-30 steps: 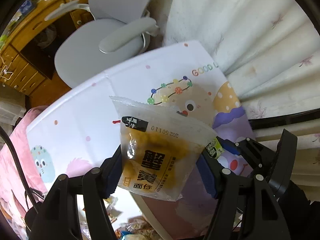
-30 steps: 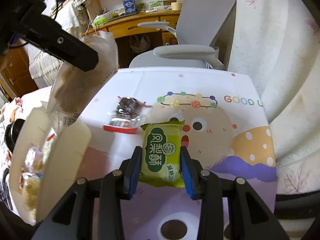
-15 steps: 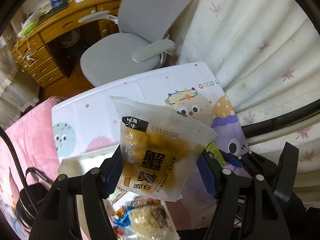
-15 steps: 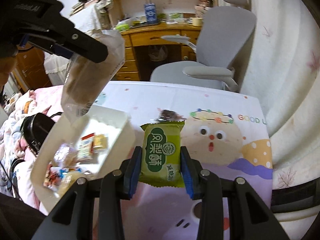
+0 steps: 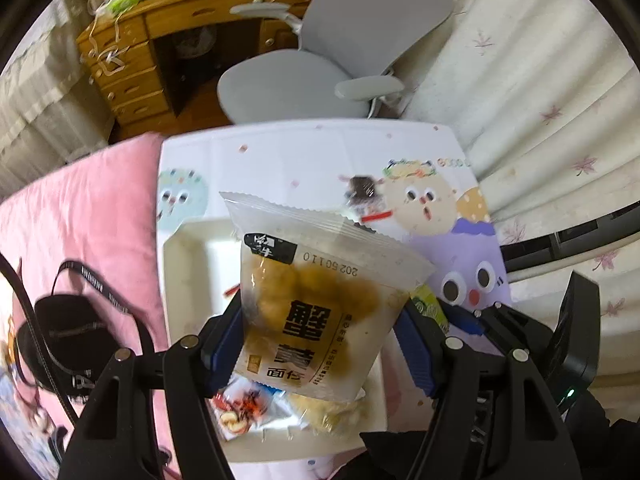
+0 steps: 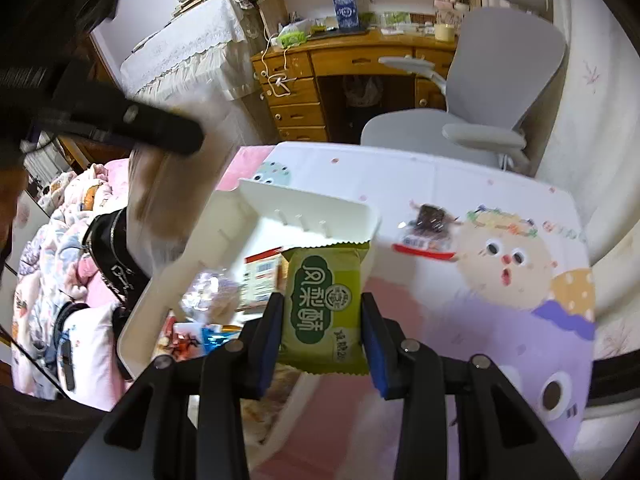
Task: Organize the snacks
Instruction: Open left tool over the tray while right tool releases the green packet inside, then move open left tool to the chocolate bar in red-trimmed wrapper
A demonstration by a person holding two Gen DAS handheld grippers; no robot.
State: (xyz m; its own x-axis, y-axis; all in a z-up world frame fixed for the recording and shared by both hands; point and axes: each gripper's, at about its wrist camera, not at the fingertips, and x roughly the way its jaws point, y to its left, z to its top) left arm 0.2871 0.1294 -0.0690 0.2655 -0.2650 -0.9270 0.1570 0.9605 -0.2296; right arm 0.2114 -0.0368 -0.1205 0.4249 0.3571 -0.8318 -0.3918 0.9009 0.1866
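Left tool (image 5: 320, 344): clamped on the clear snack bag (image 5: 316, 304), held above the white bin (image 5: 188, 280); a second ago only the cartoon-print counter (image 5: 280, 160) lay under it.
Right tool (image 6: 322, 332): gripping the green pastry packet (image 6: 324, 308) at the bin's right wall; it was over bare counter before.
White bin: now fills the lower view, several snack packs (image 5: 248, 404) inside.
Dark chocolate snack (image 6: 428, 226): lies on the counter beyond the bin, unmoved.
Grey chair (image 5: 340, 60): behind the counter.
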